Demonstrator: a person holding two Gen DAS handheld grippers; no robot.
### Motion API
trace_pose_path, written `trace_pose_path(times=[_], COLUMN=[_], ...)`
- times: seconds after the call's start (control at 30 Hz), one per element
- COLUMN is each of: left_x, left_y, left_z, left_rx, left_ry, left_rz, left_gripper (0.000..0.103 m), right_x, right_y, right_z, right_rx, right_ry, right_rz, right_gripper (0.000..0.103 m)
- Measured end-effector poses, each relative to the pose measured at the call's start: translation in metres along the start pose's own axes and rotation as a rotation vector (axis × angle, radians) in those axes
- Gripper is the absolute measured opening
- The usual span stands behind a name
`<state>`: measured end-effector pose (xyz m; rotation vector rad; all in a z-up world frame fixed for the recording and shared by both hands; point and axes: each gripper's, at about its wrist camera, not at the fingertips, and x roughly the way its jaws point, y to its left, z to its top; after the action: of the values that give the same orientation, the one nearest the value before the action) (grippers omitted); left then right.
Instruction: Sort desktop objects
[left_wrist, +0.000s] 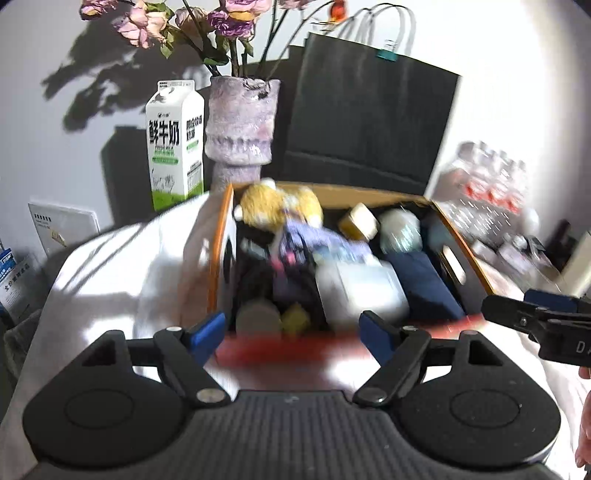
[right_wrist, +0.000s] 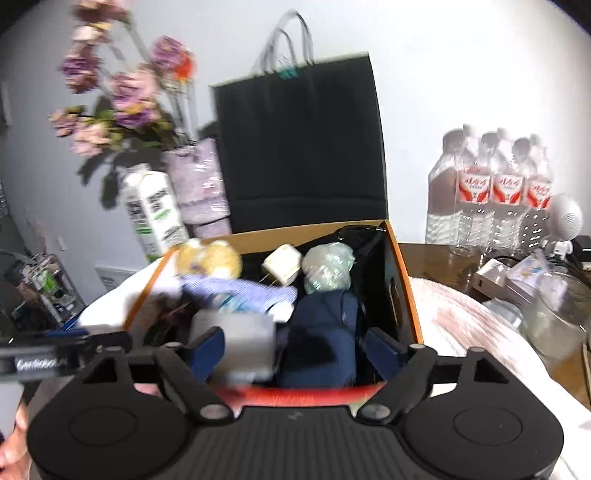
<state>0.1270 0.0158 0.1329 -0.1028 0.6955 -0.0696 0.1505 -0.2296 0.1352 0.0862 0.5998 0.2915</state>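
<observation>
Two tools, left tool (left_wrist: 293, 326) and right tool (right_wrist: 293, 345), hover spread wide, gripping nothing. Both sit near the orange box (right_wrist: 404, 280). A plush toy (left_wrist: 280, 206) lies at its far left.

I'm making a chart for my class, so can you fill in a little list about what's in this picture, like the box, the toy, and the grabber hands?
box: orange cardboard box, open on top, full of things
toy: yellow plush toy at the box's back left
other contents: white charger, navy pouch
behind box: milk carton, purple vase, black paper bag
left gripper: open, empty
right gripper: open, empty
sharpness: blurry
</observation>
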Motion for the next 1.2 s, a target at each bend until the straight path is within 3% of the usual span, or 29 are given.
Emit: trace_pose_path(times=[0.17, 0.3, 0.43, 0.5, 0.67, 0.8, 0.87, 0.93, 1.07, 1.2], left_x=[-0.060, -0.098, -0.125, -0.132, -0.130, -0.118, -0.111, -0.104, -0.088, -0.088], left_y=[-0.004, -0.009, -0.017, -0.021, -0.024, -0.035, -0.040, -0.036, -0.033, -0.030], left_z=[-0.053, -0.098, -0.144, -0.165, -0.208, -0.230, -0.233, -0.234, -0.234, -0.234], left_rx=[-0.006, 0.019, 0.059, 0.053, 0.028, 0.129, 0.166, 0.156, 0.138, 0.130], left_ry=[0.001, -0.012, -0.101, -0.123, -0.160, -0.186, -0.169, -0.168, -0.064, -0.066], left_rz=[-0.056, -0.058, -0.065, -0.079, -0.066, -0.029, -0.004, -0.028, 0.040, 0.020], left_gripper=[0.084, 0.087, 0.098, 0.098, 0.101, 0.103, 0.103, 0.103, 0.103, 0.103], right_x=[-0.061, -0.099, -0.129, -0.140, -0.155, -0.145, -0.139, -0.135, -0.134, -0.131], right_y=[0.018, 0.029, 0.044, 0.046, 0.043, 0.037, 0.036, 0.035, 0.031, 0.028], right_z=[-0.052, -0.099, -0.143, -0.165, -0.212, -0.233, -0.238, -0.240, -0.238, -0.235], right_rx=[-0.054, -0.068, -0.107, -0.129, -0.168, -0.175, -0.179, -0.181, -0.155, -0.134], right_ry=[-0.006, -0.002, -0.008, -0.028, -0.062, -0.023, -0.005, 0.010, 0.006, 0.020], right_rz=[0.036, 0.068, 0.039, 0.024, 0.020, -0.021, -0.051, -0.062, -0.033, -0.037], right_gripper=[0.095, 0.096, 0.097, 0.098, 0.099, 0.099, 0.099, 0.098, 0.099, 0.099])
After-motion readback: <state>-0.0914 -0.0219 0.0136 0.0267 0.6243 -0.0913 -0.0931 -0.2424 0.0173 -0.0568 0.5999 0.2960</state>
